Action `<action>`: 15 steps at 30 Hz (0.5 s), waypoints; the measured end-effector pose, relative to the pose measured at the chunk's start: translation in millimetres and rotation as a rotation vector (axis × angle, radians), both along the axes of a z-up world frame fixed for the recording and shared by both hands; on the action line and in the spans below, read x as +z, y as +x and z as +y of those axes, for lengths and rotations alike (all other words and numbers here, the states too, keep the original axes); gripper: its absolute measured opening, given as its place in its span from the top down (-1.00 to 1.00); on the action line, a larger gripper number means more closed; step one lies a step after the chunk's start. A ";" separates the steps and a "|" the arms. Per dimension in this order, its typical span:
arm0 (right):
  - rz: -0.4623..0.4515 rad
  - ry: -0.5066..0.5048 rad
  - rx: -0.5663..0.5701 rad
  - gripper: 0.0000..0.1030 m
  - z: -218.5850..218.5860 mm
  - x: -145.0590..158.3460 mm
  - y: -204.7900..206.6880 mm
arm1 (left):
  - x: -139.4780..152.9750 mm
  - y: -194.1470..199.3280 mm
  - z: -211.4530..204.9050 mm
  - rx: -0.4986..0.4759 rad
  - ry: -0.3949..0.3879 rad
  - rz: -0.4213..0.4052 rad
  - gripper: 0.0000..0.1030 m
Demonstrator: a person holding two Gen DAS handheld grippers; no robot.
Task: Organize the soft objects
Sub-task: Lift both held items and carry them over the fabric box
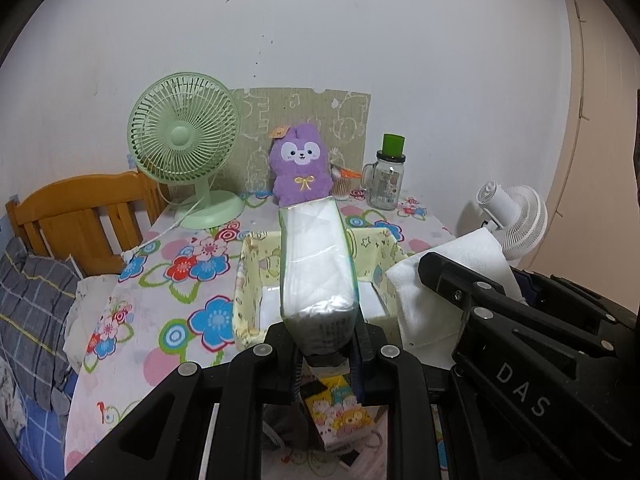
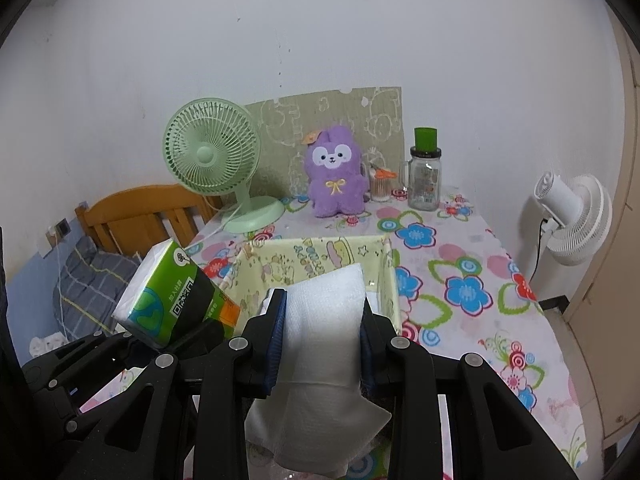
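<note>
Left wrist view. The left gripper (image 1: pixel 325 354) is clamped tight on the near end of a tissue pack (image 1: pixel 316 264), which sticks out forward from the jaws up the centre of the frame. The pack hangs above a yellow fabric basket (image 1: pixel 384 256) on the flowered tablecloth (image 1: pixel 180 280). At the right edge the right gripper (image 1: pixel 472 292) shows from the side, with white paper towel (image 1: pixel 452 264) in it. A purple plush toy (image 1: pixel 300 164) sits at upper centre, beyond the basket, beside a green fan (image 1: pixel 184 144) and a glass jar (image 1: pixel 386 176).

Right wrist view. The right gripper (image 2: pixel 324 328) is nearly closed, its pads squeezing a folded wad of paper towel (image 2: pixel 324 320); loose corners droop below the jaws. The basket (image 2: pixel 312 256) lies straight ahead, mid-frame. The left gripper's tissue pack (image 2: pixel 172 296) appears at lower left, tilted, green label up. The plush toy (image 2: pixel 336 172) is at upper centre, well apart from both grippers.

Judgement: carry stage, both loads lifted and not yet placed. Next move calls for bringing each load over the basket opening, lowering, then opening the jaws; the drooping towel may snag on the rim. The plush toy is untouched.
</note>
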State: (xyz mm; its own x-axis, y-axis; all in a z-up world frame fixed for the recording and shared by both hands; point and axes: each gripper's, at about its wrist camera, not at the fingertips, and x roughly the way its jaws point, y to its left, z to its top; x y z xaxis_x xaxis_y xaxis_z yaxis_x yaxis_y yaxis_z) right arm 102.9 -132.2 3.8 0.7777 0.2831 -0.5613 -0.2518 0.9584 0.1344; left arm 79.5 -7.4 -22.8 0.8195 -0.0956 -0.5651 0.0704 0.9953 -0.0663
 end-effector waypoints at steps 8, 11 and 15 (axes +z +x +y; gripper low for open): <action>0.003 -0.001 -0.005 0.33 3.1 1.9 23.3 | 0.5 19.3 4.7 0.005 -0.004 -0.001 0.66; 0.007 0.000 -0.005 0.33 4.9 1.3 32.6 | 0.8 30.0 7.5 0.007 -0.011 0.004 0.66; 0.010 0.000 -0.003 0.33 7.7 0.9 44.9 | 0.6 43.7 10.0 0.011 -0.013 0.010 0.66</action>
